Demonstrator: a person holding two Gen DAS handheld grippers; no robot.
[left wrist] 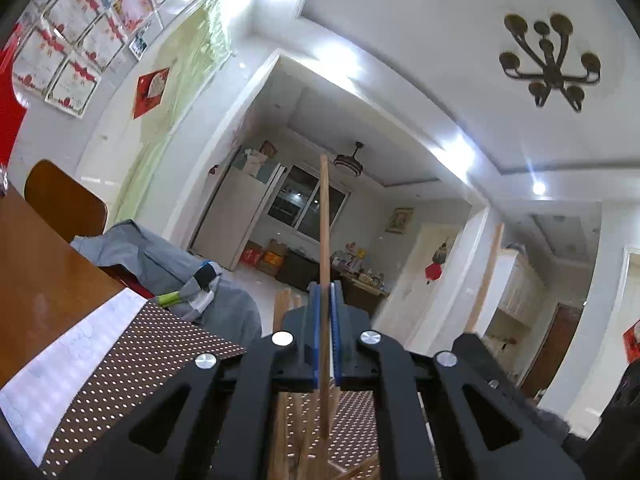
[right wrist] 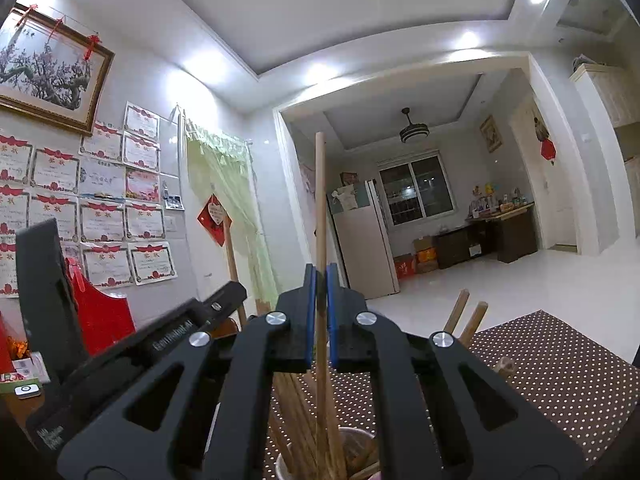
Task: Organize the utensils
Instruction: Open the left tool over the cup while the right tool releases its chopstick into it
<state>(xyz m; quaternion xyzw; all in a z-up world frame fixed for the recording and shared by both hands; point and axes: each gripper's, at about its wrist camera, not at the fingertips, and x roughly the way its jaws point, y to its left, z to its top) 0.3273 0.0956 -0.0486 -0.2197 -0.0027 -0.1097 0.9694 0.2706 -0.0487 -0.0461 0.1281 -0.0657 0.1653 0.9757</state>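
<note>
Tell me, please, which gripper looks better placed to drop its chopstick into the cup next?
The right, probably. The right gripper, shut on an upright chopstick, has the cup of chopsticks directly below its jaws. The left gripper also clamps a chopstick, but its view shows no cup rim, only sticks and dotted mat.

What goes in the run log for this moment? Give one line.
left gripper: jaws shut on upright chopstick | right gripper: jaws shut on second chopstick | cup of chopsticks below | dotted mat under cup
</note>
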